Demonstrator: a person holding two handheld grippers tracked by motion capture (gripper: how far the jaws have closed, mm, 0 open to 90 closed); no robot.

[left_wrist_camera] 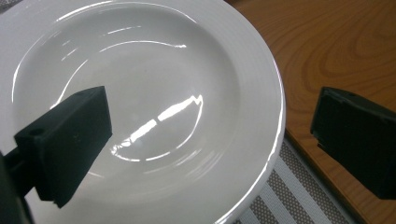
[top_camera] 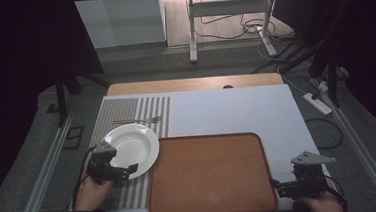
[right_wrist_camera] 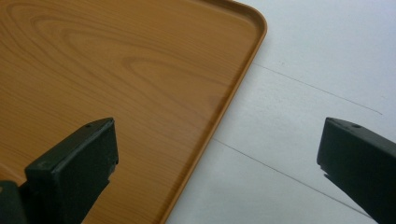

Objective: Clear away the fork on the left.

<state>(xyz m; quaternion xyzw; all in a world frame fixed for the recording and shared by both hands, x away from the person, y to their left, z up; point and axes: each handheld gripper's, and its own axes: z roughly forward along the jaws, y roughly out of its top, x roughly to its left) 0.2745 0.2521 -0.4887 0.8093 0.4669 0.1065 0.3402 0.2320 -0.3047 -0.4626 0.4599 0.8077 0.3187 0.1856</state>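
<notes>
Jaws apart astride plate [left_wrist_camera: 154,93] rim, tray [right_wrist_camera: 116,70] edge.

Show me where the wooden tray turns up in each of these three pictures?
High view: the wooden tray lies centre-bottom, right of the white plate.
Left gripper view: the tray fills the upper right, beside the plate.
Right gripper view: the tray covers the left; its rounded corner sits top centre.
Shared landmark: the tray's raised rim.

left gripper [top_camera: 130,169] held low at front-left in the left hand [top_camera: 93,192], jaws spread wide; right gripper [top_camera: 275,184] low at front-right in the right hand [top_camera: 325,204], jaws also spread wide
</notes>
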